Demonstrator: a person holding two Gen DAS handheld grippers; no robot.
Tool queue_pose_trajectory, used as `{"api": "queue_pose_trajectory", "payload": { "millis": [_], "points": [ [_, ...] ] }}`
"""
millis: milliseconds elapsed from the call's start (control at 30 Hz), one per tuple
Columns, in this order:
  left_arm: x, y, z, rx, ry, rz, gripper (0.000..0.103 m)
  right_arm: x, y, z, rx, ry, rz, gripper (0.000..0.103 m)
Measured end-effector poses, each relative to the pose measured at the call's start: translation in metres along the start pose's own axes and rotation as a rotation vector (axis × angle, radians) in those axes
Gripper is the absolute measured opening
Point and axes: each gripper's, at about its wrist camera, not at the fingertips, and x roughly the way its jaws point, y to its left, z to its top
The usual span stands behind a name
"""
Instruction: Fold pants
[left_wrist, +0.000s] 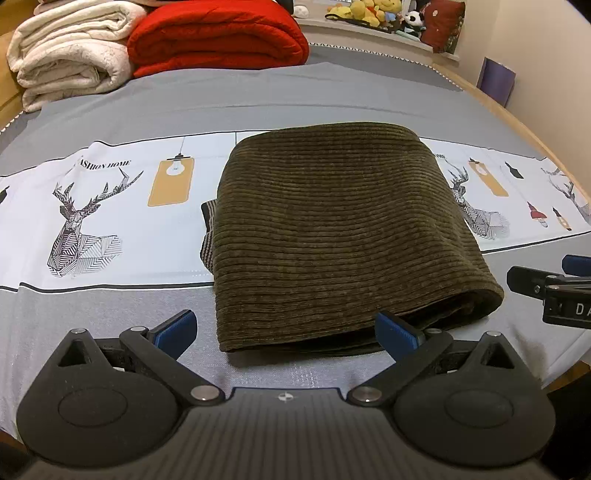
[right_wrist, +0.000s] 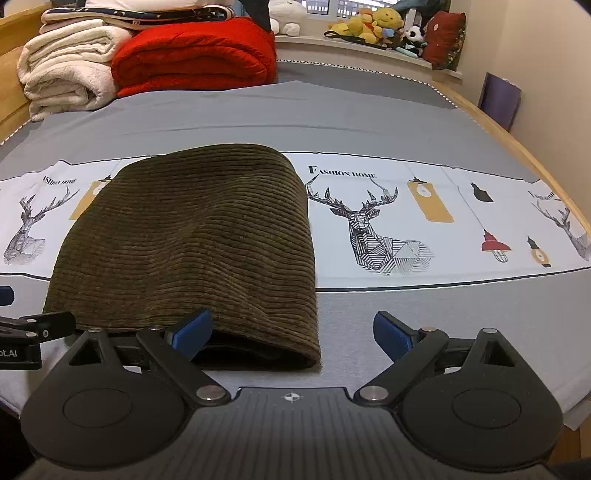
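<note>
While lying folded on the bed (left_wrist: 110, 122), pants (left_wrist: 343, 229) resting as a thick olive corduroy bundle across the white deer-print band (left_wrist: 85, 221), near edge reaching onto the grey strip toward both cameras. Striped lining (left_wrist: 208, 236) showing at the bundle's left side in the left wrist view.

Left gripper (left_wrist: 286, 332): jaws spread wide, holding nothing, hovering just before the near fold; its blue pads (left_wrist: 177, 328) flanking the bundle's near left portion, contact not determinable. Right gripper (right_wrist: 293, 332): jaws spread wide, holding nothing; left pad overlapping the open fold at the bundle's near right corner, right pad over bare grey sheet. Each gripper appearing at the edge of the other's view, just beside it.

Surroundings, all well apart from the pants: cream blanket (left_wrist: 70, 55) and red blanket (left_wrist: 218, 37) lying stacked at the far left of the bed; plush toys (right_wrist: 376, 26) sitting on the far ledge; dark red cushion (right_wrist: 443, 38) leaning at the ledge's right end; purple panel (right_wrist: 500, 99) standing against the right wall. Nothing standing between grippers and pants.
</note>
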Motion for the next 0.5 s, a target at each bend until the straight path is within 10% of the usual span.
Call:
{"api": "queue_pose_trajectory", "payload": {
  "millis": [500],
  "points": [
    [-0.0006,-0.0031,-0.0012,0.023,-0.011,-0.007,0.103,-0.0006,0.0046,0.0007,-0.012,-0.001,0.012,0.095]
  ]
}}
